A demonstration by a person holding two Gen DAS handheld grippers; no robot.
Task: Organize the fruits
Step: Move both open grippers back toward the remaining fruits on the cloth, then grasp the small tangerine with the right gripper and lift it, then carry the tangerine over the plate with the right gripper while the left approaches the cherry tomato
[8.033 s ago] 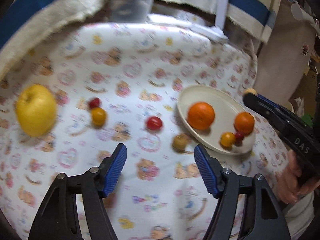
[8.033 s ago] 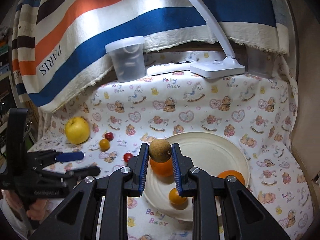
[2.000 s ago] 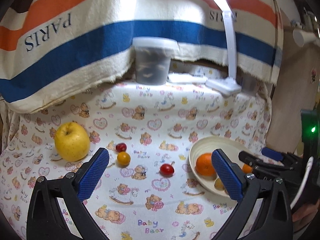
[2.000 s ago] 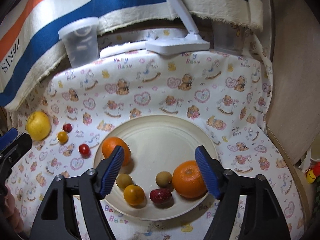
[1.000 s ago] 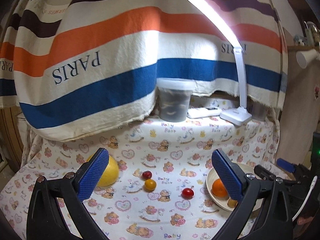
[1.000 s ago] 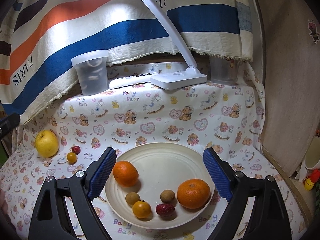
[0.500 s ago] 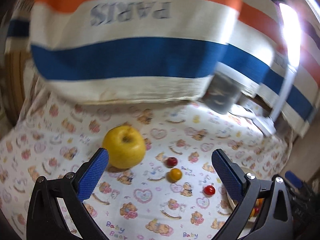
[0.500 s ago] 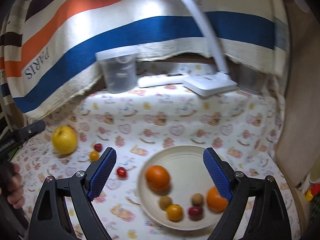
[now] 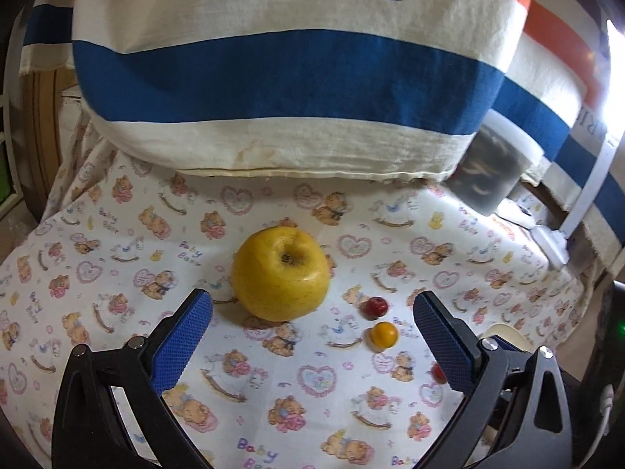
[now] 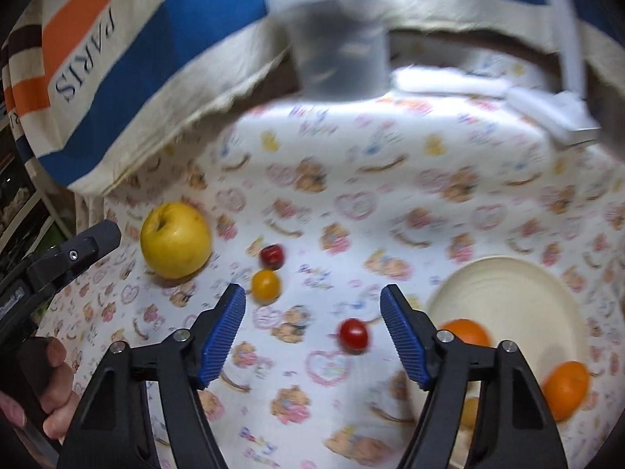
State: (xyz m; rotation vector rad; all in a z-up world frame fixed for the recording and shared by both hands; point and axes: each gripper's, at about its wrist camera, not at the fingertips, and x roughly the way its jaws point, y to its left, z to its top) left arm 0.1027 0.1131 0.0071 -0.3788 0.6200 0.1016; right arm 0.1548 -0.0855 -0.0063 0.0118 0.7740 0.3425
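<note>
Right wrist view blurred throughout. Plate (image 10: pixel 519 289) partly hidden behind a hand-held gripper finger; small orange fruit (image 10: pixel 470 410) mostly covered. Left wrist view: red tomato (image 9: pixel 437 372) half hidden.

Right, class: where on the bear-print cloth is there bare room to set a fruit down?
Bare cloth lies between the plastic tub and the plate. Crowded: beside the yellow apple, where the cherry and small orange fruit cluster.

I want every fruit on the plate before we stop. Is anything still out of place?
Yes. A yellow apple, a dark red cherry tomato, a small orange fruit and a red cherry tomato lie loose on the cloth, left of the plate. Nothing looks spilled or damaged.
</note>
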